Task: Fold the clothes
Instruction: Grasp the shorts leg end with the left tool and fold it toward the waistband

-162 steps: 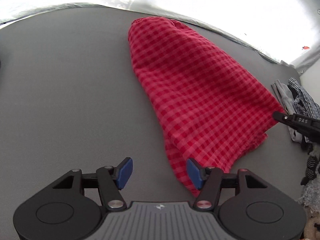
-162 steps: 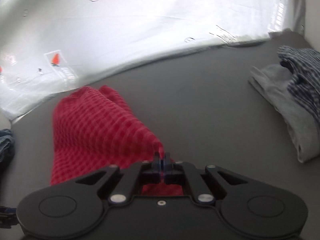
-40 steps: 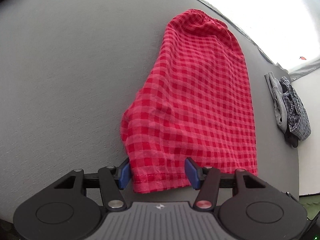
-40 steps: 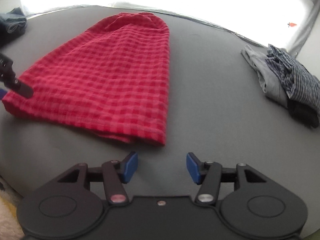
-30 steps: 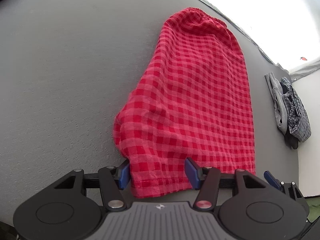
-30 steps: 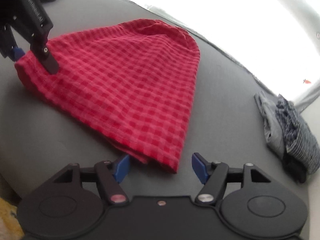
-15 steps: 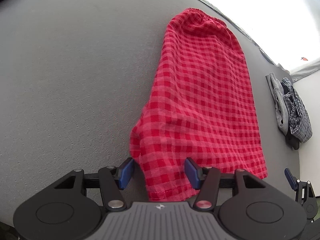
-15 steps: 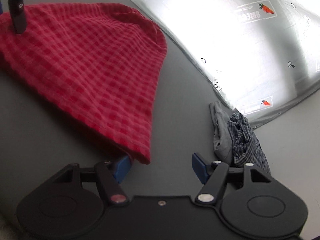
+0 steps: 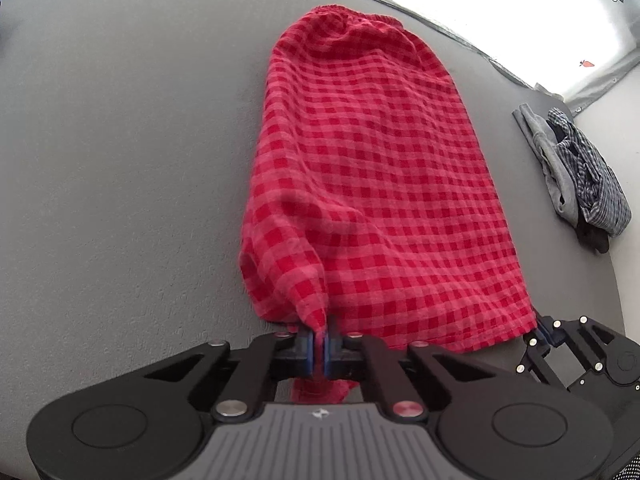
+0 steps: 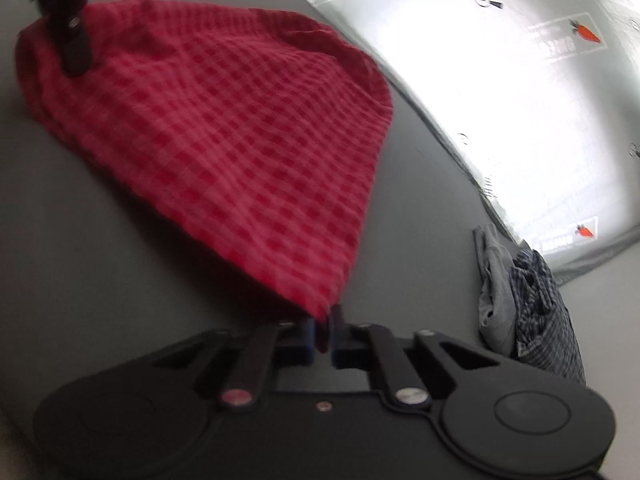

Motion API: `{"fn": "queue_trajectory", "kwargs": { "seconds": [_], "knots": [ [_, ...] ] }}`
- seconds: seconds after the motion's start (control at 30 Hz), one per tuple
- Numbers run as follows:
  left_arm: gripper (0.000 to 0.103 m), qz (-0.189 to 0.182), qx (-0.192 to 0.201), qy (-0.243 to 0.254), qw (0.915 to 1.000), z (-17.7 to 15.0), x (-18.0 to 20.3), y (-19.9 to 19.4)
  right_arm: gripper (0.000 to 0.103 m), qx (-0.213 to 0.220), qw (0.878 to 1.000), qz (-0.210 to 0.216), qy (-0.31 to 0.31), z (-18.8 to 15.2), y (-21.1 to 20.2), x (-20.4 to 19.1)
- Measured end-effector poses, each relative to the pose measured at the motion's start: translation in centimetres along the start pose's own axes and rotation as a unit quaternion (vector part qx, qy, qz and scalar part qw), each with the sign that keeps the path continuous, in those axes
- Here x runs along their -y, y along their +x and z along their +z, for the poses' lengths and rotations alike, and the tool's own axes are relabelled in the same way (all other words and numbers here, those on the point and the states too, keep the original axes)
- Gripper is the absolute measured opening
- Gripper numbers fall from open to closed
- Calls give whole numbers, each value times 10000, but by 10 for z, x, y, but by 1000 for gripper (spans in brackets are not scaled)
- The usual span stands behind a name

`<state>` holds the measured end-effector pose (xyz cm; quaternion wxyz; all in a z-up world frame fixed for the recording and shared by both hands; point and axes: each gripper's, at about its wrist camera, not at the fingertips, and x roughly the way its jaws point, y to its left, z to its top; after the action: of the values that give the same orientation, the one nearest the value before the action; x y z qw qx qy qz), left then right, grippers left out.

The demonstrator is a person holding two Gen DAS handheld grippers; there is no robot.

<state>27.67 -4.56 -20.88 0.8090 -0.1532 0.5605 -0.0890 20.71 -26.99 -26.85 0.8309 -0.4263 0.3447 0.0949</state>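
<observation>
A red checked garment [image 9: 380,184] lies lengthwise on the grey table [image 9: 120,160], its gathered waistband at the far end. My left gripper [image 9: 318,346] is shut on the near left corner of its hem, which bunches between the blue pads. My right gripper [image 10: 322,334] is shut on the near right corner of the same garment [image 10: 224,136]. The right gripper also shows in the left wrist view [image 9: 546,330] at the hem's right corner. The left gripper shows in the right wrist view [image 10: 70,36] at the far left corner.
A small pile of grey and dark plaid clothes [image 9: 580,184] lies at the table's right edge, also seen in the right wrist view [image 10: 528,304]. A bright silver sheet with carrot prints [image 10: 540,80] borders the far side of the table.
Both grippers were open around the hem corners half a second ago and are now shut on them. The left corner has bunched up between the pads.
</observation>
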Motion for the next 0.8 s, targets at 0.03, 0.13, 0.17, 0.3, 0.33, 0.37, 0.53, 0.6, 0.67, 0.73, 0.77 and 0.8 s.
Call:
{"fn": "queue_trajectory", "kwargs": {
  "seconds": [0.03, 0.13, 0.17, 0.3, 0.33, 0.37, 0.53, 0.6, 0.67, 0.73, 0.77, 0.8],
  "knots": [
    [4, 7, -34, -51, 10000, 1, -1, -5, 3, 74, 9999, 18, -146, -1, -6, 1],
    [3, -202, -255, -368, 9988, 8, -9, -26, 3, 293, 9990, 163, -299, -3, -29, 13],
    [3, -316, -341, -507, 9976, 7, -13, -36, 3, 343, 9987, 299, -245, -5, -39, 20],
    [4, -706, -709, -1078, 9891, -5, -29, -76, 3, 408, 9900, 1301, 371, -15, -87, 54],
    [4, -747, -774, -1201, 9869, -10, -32, -83, 3, 416, 9847, 1577, 616, -18, -97, 62],
    [4, -789, -856, -1369, 9837, -14, -37, -87, 3, 413, 9792, 1791, 857, -22, -104, 68],
    [4, -1118, -1198, -2508, 9541, -14, -66, -70, 3, 448, 9555, 2220, 1892, -21, -99, 97],
    [4, -1260, -1321, -2905, 9393, -6, -75, -59, 3, 505, 9523, 2203, 2049, -12, -88, 107],
    [4, -1425, -1373, -3170, 9275, 4, -80, -53, 3, 559, 9537, 2125, 2056, -1, -75, 116],
    [4, -1571, -1343, -3353, 9191, 21, -82, -49, 3, 631, 9518, 2126, 2116, 12, -60, 130],
    [4, -1645, -1318, -3441, 9150, 30, -83, -47, 3, 658, 9494, 2150, 2193, 18, -52, 137],
    [4, -1724, -1292, -3528, 9106, 40, -83, -44, 3, 681, 9466, 2177, 2277, 23, -44, 145]
  ]
}}
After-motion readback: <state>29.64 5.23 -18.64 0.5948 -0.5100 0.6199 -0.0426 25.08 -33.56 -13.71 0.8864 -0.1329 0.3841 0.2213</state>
